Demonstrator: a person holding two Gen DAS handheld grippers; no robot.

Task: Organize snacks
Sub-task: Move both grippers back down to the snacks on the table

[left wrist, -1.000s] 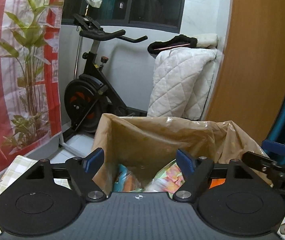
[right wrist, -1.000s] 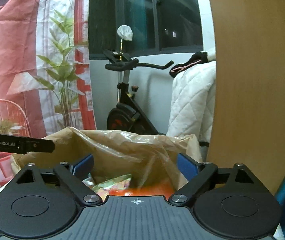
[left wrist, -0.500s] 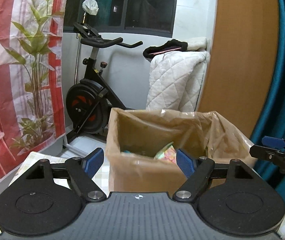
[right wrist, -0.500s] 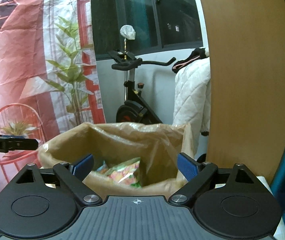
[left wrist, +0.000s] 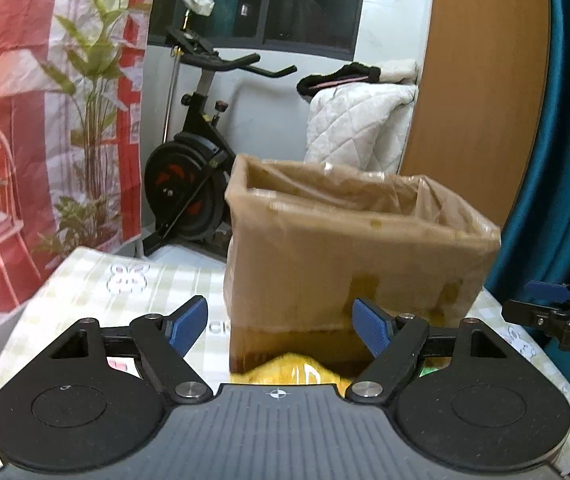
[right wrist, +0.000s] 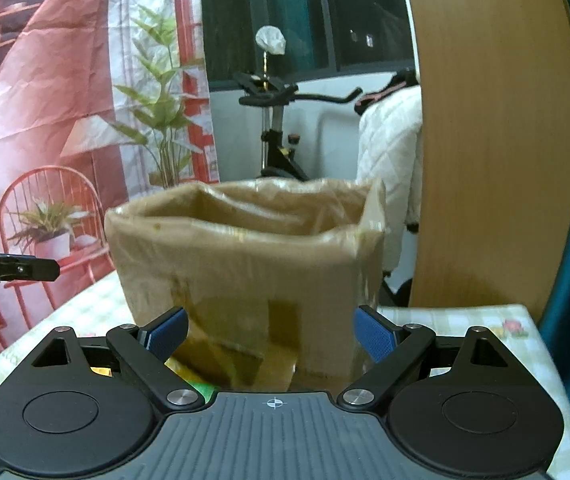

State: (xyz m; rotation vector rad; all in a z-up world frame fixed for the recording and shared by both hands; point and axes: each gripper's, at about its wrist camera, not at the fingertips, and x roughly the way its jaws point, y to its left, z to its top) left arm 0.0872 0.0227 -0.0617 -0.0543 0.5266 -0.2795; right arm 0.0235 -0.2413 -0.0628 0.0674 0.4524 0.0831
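Pretty sure I'm in somebody's home here, a spare room or closed-in balcony by the look of it. There's an exercise bike [left wrist: 193, 168] parked against the white wall under a dark window [left wrist: 309, 0], with a white quilted blanket [left wrist: 357, 128] draped over something beside it. A printed backdrop [right wrist: 65, 120] with red chairs and potted plants hangs on one side, a teal curtain [left wrist: 565, 140] on the other, and a checked tablecloth [left wrist: 97, 292] with little cartoon prints covers the table.
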